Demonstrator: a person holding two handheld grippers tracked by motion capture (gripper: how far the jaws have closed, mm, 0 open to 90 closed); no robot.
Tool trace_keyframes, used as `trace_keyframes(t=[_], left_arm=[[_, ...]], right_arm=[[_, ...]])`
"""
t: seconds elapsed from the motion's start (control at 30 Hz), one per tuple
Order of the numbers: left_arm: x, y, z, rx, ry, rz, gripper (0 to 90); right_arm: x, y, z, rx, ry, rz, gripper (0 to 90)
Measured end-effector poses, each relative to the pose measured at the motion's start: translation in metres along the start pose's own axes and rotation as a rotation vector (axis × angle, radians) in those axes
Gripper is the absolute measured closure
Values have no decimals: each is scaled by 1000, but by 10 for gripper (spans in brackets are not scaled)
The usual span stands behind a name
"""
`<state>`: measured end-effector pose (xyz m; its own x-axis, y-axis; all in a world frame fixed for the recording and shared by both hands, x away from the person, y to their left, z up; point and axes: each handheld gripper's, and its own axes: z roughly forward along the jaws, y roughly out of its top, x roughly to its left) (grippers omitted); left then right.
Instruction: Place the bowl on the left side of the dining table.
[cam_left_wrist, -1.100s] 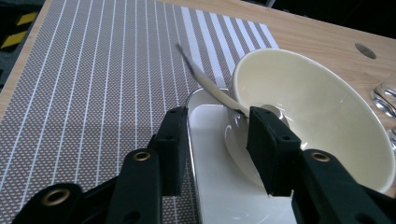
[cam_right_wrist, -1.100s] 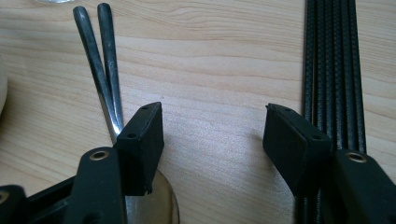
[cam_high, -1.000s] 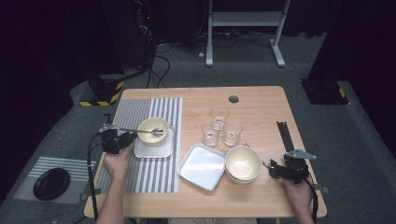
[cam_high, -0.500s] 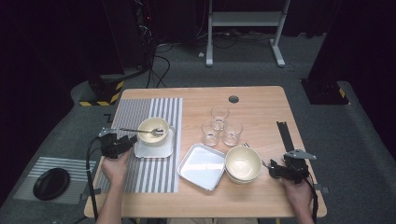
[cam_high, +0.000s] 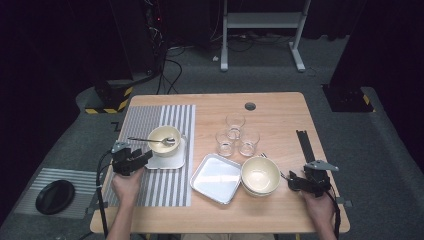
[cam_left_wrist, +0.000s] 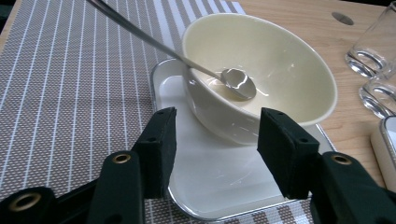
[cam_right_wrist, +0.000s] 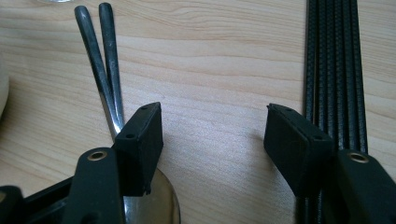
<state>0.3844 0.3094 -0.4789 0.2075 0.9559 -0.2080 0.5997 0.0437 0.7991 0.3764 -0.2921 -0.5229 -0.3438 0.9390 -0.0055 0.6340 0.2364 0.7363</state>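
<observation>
Two hand-held grippers sit low over the light wooden table (cam_high: 280, 105), forearms entering from 6 o'clock. High view: left gripper (cam_high: 131, 161) points toward 2 o'clock at the cream ceramic bowl (cam_high: 164, 138) on its small white square tray (cam_high: 172, 160), steel spoon (cam_high: 150, 140) resting inside, all on the grey striped placemat (cam_high: 150, 117). Right gripper (cam_high: 300, 181) lies at 3 o'clock of the stacked cream bowls (cam_high: 260, 175).

Left gripper view: jaws have just been opening, about half spread, nothing gripped; bowl just beyond at 12 o'clock.

Right gripper view: jaws wide, holding nothing, bare wood between; two steel utensil handles (cam_right_wrist: 100, 56) at 11 o'clock, black ribbed strip (cam_right_wrist: 334, 60) at 1 o'clock.
</observation>
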Motion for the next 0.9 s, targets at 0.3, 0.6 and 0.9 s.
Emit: trace_keyframes(t=[0.3, 0.6, 0.9], left_arm=[[-13, -2, -2, 0, -6, 42, 469], [-23, -3, -2, -1, -13, 79, 464], [-32, -4, -4, -18, -26, 92, 454]], right_arm=[[0, 0, 0, 0, 0, 0, 373], [0, 0, 0, 0, 1, -1, 370], [0, 0, 0, 0, 1, 0, 370]])
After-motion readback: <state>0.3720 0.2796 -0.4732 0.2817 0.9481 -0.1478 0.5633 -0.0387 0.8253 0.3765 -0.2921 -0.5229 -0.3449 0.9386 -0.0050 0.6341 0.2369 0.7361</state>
